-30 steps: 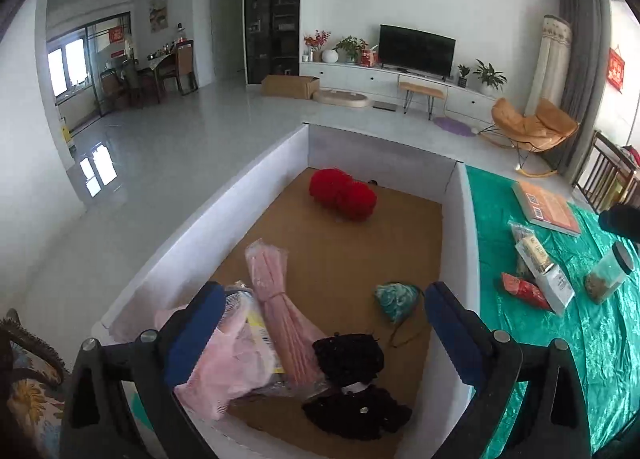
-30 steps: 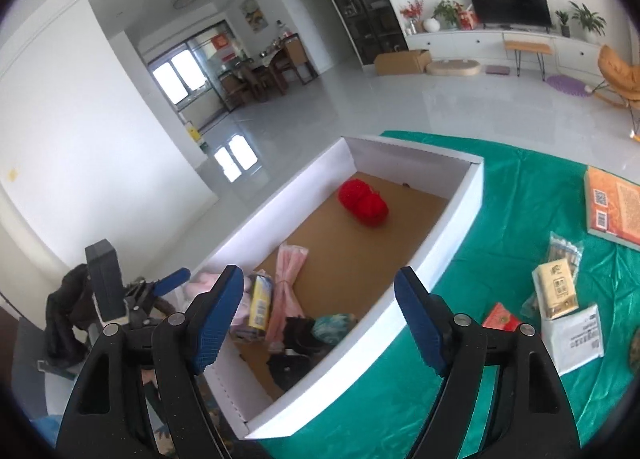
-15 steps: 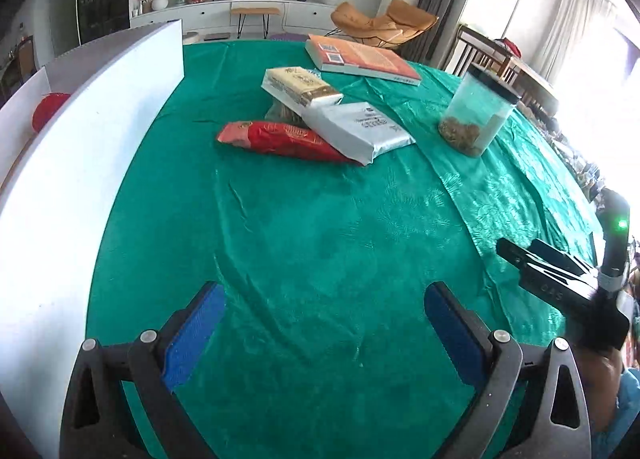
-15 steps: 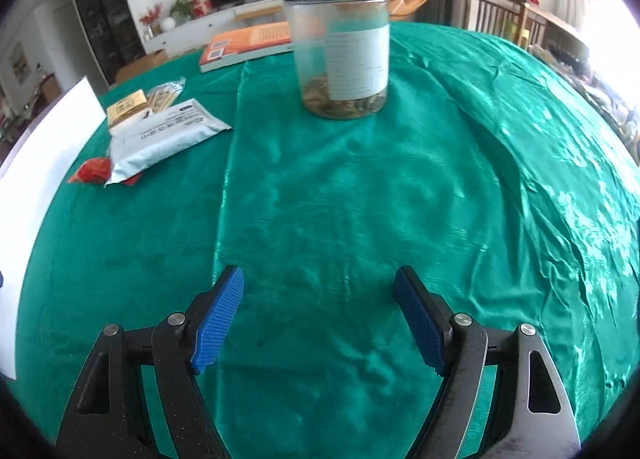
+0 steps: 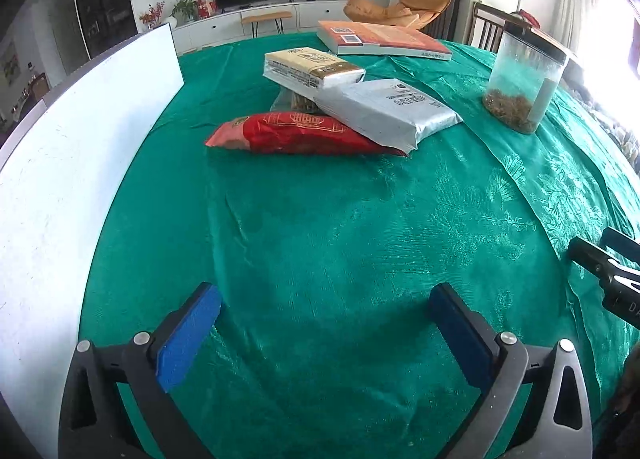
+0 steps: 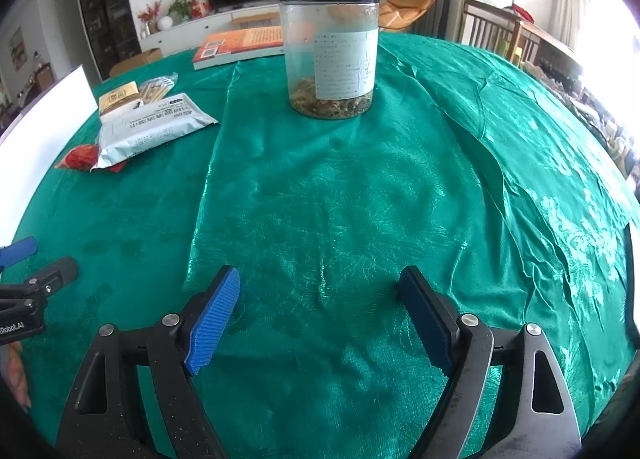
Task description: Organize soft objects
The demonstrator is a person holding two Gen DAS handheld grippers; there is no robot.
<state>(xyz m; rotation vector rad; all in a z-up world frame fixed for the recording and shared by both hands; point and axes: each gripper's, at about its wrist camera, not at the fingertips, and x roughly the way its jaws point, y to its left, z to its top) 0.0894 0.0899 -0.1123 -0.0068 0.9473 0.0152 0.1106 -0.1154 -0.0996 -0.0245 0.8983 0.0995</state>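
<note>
My left gripper (image 5: 326, 319) is open and empty, low over the green tablecloth (image 5: 320, 227). Ahead of it lie a red soft packet (image 5: 296, 134), a grey soft pouch (image 5: 386, 113) resting partly on it, and a cream tissue pack (image 5: 312, 69) on a clear bag of sticks. My right gripper (image 6: 320, 311) is open and empty over the cloth (image 6: 340, 199). The same pouch (image 6: 154, 129), red packet (image 6: 82, 157) and tissue pack (image 6: 119, 98) lie far to its left. The white box wall (image 5: 72, 163) stands at the left; its inside is hidden.
A clear jar with a black lid (image 6: 330, 51) stands ahead of the right gripper, also seen in the left wrist view (image 5: 524, 83). An orange book (image 5: 380, 39) lies at the far edge. Chairs stand beyond the table on the right.
One second ago both cameras looked down into the box of soft items. They swung right to the tabletop; since half a second ago both grippers edged slightly closer to the packets and jar.
</note>
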